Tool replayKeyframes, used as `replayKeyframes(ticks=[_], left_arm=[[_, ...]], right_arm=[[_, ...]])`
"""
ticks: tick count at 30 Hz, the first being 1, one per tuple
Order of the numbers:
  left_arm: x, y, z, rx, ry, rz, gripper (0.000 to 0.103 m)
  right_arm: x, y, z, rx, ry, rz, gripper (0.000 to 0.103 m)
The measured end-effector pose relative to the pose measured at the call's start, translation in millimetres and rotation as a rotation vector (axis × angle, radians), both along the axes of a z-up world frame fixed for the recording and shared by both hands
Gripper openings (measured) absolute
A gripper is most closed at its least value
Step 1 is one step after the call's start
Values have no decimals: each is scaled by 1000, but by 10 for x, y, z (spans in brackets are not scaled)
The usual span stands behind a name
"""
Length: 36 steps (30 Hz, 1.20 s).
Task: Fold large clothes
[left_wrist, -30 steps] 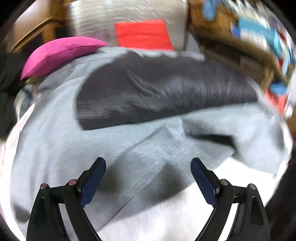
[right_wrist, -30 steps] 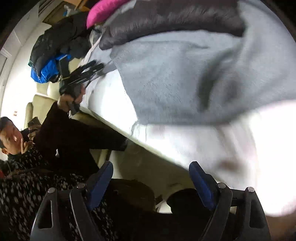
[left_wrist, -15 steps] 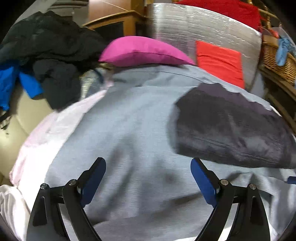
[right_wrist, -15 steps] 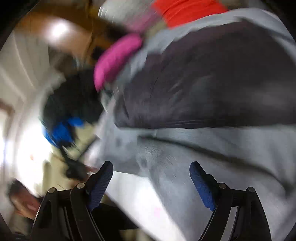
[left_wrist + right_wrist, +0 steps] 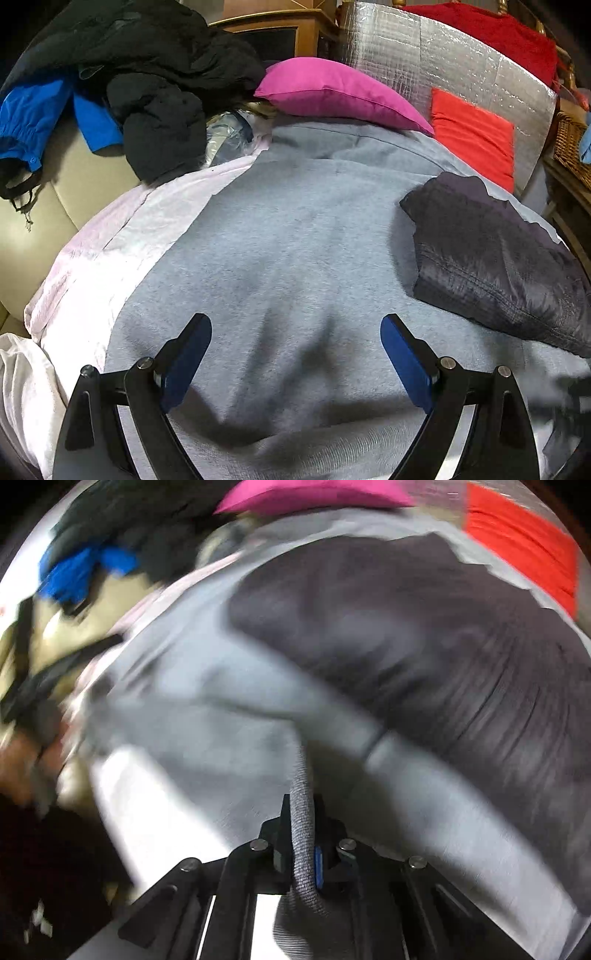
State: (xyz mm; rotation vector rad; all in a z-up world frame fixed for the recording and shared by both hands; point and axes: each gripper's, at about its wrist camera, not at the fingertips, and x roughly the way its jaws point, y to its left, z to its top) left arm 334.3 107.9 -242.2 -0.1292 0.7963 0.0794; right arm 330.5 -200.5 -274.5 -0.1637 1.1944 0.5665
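A large grey sweatshirt (image 5: 288,236) lies spread over a pale pink sheet (image 5: 122,240). A folded dark grey garment (image 5: 491,258) rests on its right part. My left gripper (image 5: 295,325) hovers open just above the sweatshirt's near half, with nothing between its blue pads. In the blurred right wrist view, my right gripper (image 5: 303,812) is shut on a ribbed grey edge (image 5: 303,849) of the sweatshirt (image 5: 207,716), which bunches up from the jaws. The dark garment (image 5: 406,627) lies beyond it.
A magenta pillow (image 5: 332,92), a red cushion (image 5: 472,136) and a silver foil mat (image 5: 424,55) stand at the back. Black and blue jackets (image 5: 147,74) are piled on a beige sofa (image 5: 37,229) at left. A wicker basket (image 5: 570,147) is at far right.
My right gripper swung from the sheet's edge onto the sweatshirt and went from open to shut on its ribbed edge. The left gripper moved across the sweatshirt and stayed open.
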Motion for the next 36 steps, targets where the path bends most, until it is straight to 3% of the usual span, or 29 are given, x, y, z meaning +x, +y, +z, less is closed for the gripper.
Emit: replayKeyframes(ticks=[5,7,11,12,15,20,21,24,26,27,32,36], left_arm=[[-115,80,69,-1,-36,9,93],[-150,75,100,-3,-43,9,93],[-237,-45,206,24,-80,8,93],[-263,-102,237,45,-95,8,93],[-289,-230,262,83,-116,8,93],[-106,-299,196,-18,-61,-32,93],[-54,-297,189,-36,-58,-30,93],[80,-298,180,-101,-60,-31,93],[194,-290,166,-141,-61,-12,93],[272,-283,147,-169,-56,0,93],[552,-378,74,-324,-50,16,93],[733,-680,62,-320,-56,-42,93]], right_arm=[[-1167,68,13,70,169,161,9],[-1659,92,-70,108,299,247,12],[-2179,76,-212,-10,272,256,12],[-2183,25,-234,-8,274,215,12],[-1909,-308,-108,149,261,36,12],[-1380,-1221,463,361,18,-362,17],[-1353,-1368,548,387,-20,-415,27],[-1210,-1989,715,484,-152,-613,101],[-1168,-2370,704,615,-273,-765,101],[-1139,-2501,688,665,-287,-811,101],[-775,-2972,172,862,-116,-961,100],[-614,-3021,-69,932,-29,-965,100]])
